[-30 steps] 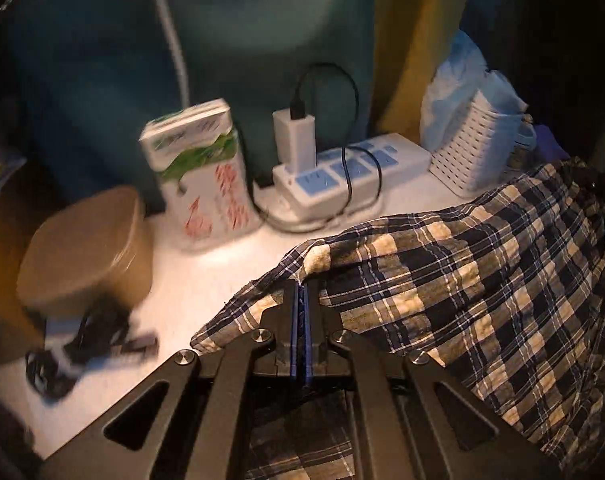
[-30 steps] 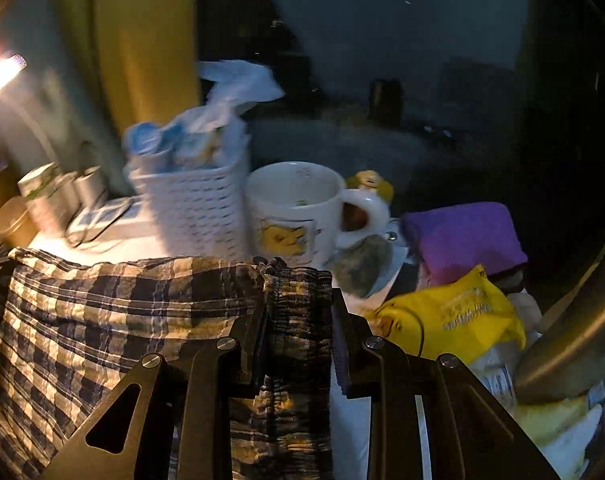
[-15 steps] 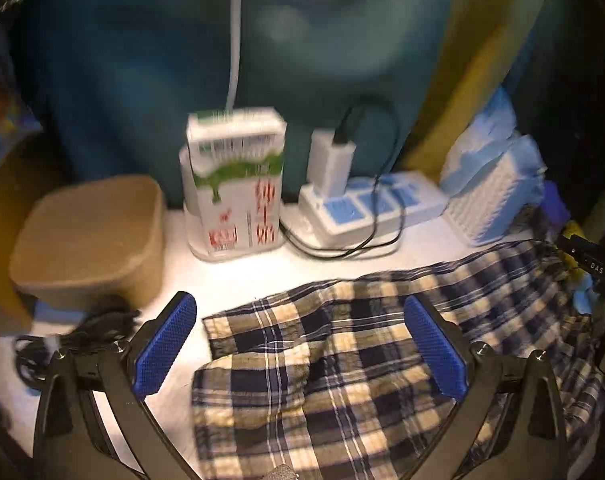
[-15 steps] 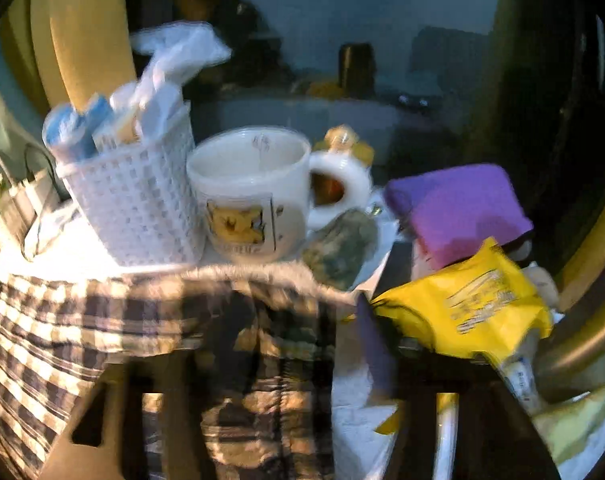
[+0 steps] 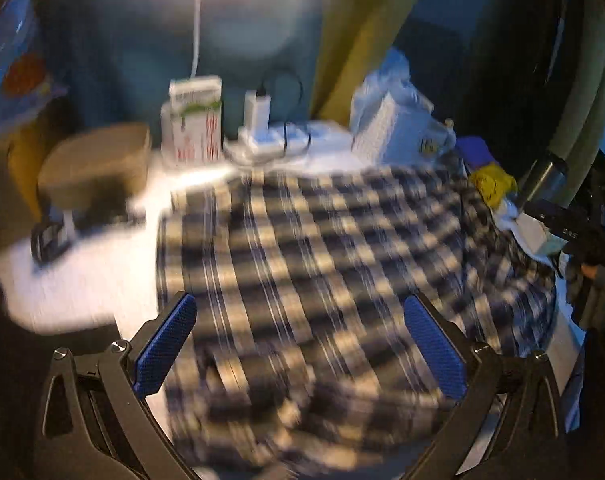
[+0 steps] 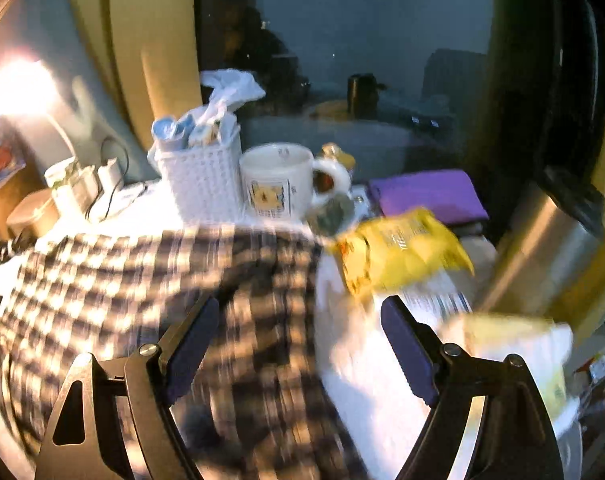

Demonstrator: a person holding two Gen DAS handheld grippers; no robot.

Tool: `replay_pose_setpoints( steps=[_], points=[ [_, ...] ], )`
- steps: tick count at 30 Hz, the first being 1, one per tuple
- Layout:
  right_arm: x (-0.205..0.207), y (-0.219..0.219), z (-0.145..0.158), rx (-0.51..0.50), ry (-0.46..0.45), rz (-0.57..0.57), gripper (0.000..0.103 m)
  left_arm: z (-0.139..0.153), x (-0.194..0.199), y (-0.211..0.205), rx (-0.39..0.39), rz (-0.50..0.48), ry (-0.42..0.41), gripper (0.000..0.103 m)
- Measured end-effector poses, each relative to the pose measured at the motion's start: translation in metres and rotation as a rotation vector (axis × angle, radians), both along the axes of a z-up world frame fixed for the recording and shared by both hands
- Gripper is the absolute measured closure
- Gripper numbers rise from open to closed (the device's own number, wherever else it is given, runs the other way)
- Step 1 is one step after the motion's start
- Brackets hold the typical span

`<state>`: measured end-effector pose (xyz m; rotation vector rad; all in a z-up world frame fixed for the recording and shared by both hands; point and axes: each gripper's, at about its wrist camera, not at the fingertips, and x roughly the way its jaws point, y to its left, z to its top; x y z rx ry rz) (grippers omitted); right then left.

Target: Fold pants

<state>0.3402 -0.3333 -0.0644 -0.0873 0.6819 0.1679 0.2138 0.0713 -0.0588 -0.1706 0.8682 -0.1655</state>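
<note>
The plaid pants (image 5: 322, 264) lie folded over on the white table, blurred by motion. My left gripper (image 5: 300, 320) hangs over their near part, jaws wide open, blue pads clear of the cloth. In the right wrist view the pants (image 6: 150, 280) spread left and down the middle. My right gripper (image 6: 300, 320) is above their right edge with its jaws still opening; cloth lies below the gap but the pads do not press it. The right gripper's dark body (image 5: 574, 232) shows at the right edge of the left wrist view.
Along the back stand a brown box (image 5: 98, 164), a milk carton (image 5: 194, 120), a power strip (image 5: 278, 136), a white basket (image 6: 200, 176) and a mug (image 6: 278, 184). A yellow packet (image 6: 402, 252), a purple cloth (image 6: 426, 196) and a steel bin (image 6: 542, 248) crowd the right.
Both grippers have let go of the pants and opened. Both have pulled back toward me, so more of the folded pants and the table shows.
</note>
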Motion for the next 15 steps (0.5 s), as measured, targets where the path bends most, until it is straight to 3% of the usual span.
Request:
replay_pose_setpoints(
  steps=[7, 15],
  points=[
    [-0.055, -0.031, -0.020, 0.013, 0.049, -0.046, 0.018, -0.038, -0.025, -0.009, -0.085, 0.067, 0.085, 0.001],
    [-0.093, -0.056, -0.047, 0.047, 0.121, -0.051, 0.019, -0.048, -0.040, -0.023, -0.036, 0.037, 0.049, 0.002]
  ],
)
